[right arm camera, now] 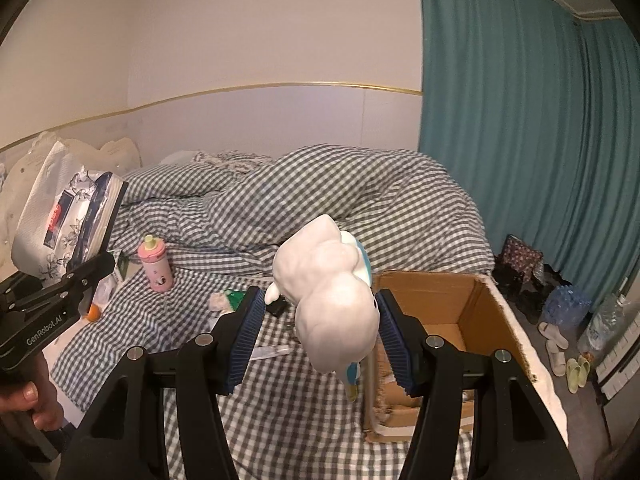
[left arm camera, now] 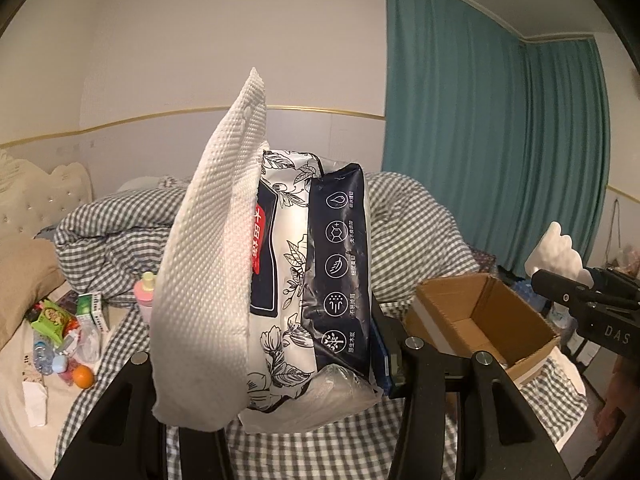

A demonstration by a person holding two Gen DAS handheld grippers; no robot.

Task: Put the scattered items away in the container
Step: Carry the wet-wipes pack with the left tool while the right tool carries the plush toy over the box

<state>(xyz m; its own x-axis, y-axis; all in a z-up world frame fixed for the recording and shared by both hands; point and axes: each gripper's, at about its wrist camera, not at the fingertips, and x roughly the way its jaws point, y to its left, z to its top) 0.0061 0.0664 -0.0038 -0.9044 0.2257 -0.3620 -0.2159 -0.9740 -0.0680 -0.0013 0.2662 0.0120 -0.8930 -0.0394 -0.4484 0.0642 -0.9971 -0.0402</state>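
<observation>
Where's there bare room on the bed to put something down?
The checked sheet is bare in front of the cardboard box, and the box floor looks largely free. It is crowded past the pink bottle, where the orange and green packets lie.

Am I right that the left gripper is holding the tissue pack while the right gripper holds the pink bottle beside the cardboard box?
Not quite: the right gripper holds a white plush toy, as the right wrist view shows. The pink bottle stands on the bed. The left gripper does hold the tissue pack, beside the cardboard box.
</observation>
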